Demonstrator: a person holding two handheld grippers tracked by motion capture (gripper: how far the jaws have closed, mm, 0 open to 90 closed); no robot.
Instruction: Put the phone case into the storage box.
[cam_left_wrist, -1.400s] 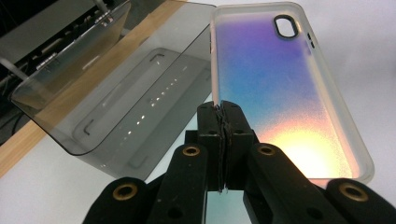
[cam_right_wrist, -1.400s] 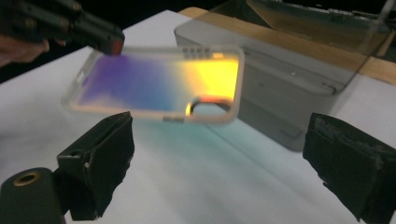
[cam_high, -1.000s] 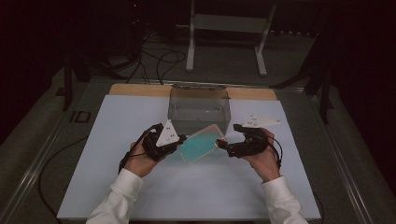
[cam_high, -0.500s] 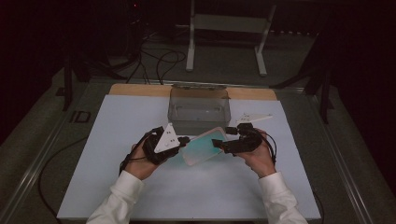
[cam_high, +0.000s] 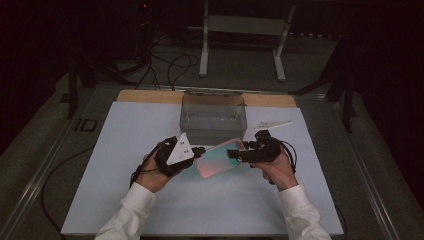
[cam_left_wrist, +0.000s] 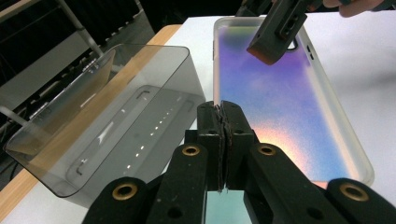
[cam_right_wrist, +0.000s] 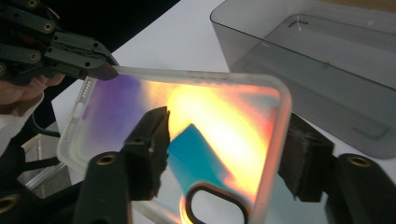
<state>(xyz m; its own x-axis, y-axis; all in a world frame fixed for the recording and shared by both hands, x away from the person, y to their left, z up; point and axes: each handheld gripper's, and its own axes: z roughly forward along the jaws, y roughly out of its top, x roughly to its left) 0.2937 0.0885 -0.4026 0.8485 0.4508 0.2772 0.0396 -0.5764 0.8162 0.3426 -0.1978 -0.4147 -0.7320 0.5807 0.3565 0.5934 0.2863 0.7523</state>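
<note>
The phone case (cam_high: 220, 158) hangs over the middle of the worktop (cam_high: 125, 130), just near of the clear box (cam_high: 213, 116), iridescent face tilted up. At its left end the left gripper (cam_high: 199, 150) has its jaws fully shut on the case's rim, a thin pinch; in the left gripper view the two pads sit closed tight on the edge. At the right end the right gripper (cam_high: 234, 153) has come in: a second ago it stood off near the case's far right corner with jaws wide, now it straddles the camera-hole end. Its jaws have just been closing, and the case sits between them. In the right gripper view one pad (cam_right_wrist: 150, 140) lies against the case's face and the other (cam_right_wrist: 303, 161) stands by the rim, but I can't say both are pressing yet, so I read it as roughly half open around the case, not gripping. The case itself has swung a little, lying flatter across the two hands than before.

So a second hold looks close. Once it lands, both ends are controlled and the case can go toward the box. A white strip (cam_high: 272, 124) lies far right, untouched.
</note>
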